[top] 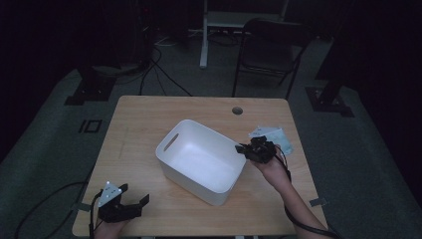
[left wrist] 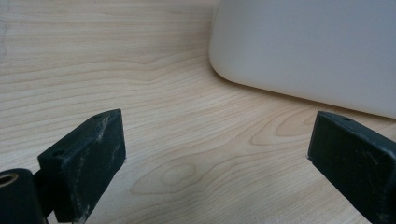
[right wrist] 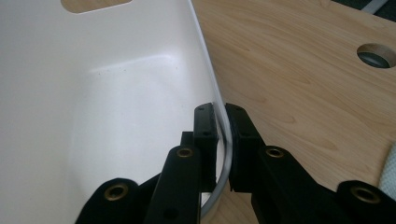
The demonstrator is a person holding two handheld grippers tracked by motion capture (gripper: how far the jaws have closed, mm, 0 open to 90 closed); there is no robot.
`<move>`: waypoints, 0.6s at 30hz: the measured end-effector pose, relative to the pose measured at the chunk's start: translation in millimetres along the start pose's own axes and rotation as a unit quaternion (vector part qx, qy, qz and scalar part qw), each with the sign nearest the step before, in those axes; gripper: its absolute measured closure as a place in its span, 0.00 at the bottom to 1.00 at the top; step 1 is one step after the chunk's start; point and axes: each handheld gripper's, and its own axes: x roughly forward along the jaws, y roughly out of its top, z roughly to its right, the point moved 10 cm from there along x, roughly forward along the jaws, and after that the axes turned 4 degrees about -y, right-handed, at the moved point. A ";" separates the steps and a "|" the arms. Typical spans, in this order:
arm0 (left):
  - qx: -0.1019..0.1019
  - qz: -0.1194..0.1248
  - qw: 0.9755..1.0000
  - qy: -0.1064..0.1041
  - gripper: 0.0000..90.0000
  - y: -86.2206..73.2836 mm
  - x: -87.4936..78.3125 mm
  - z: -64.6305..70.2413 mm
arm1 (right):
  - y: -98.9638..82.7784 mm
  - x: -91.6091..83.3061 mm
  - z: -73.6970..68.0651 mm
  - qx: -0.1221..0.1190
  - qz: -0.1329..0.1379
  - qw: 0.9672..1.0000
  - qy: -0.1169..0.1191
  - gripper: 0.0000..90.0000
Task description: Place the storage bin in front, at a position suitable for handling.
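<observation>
One grip point only: right gripper [right wrist: 222, 140] is clamped on the thin rim of the white bin [top: 199, 159], one jaw inside the wall, one outside. The bin sits mid-table [top: 144, 119], turned at an angle, its handle slot toward the far left.

Risks, as judged:
- Pinch is narrow and near a corner; a pull could pivot the bin about the jaws or let the smooth wall slip free.
- A lift from one side would likely tip it.
- A wrapped packet [top: 271, 135] lies just behind the right hand and could be knocked off the edge.

Pose: right forearm comes in from the lower right, gripper aimed left at the rim. Left gripper [top: 130, 204] rests low at the near-left corner, jaws wide apart, empty, bin wall ahead of it.
</observation>
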 end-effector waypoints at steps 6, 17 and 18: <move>0.000 0.001 1.000 0.000 0.05 0.1 0.2 0.0 | -8.2 -9.6 1.6 0.003 0.001 1.000 -0.002 0.93; 0.004 -0.002 1.000 -0.005 0.05 -0.2 2.1 2.6 | -22.1 -26.3 4.5 0.003 0.002 1.000 -0.008 0.93; 0.004 -0.002 1.000 -0.007 0.05 0.0 2.2 3.1 | -23.4 -27.7 4.9 0.004 0.002 1.000 -0.009 0.93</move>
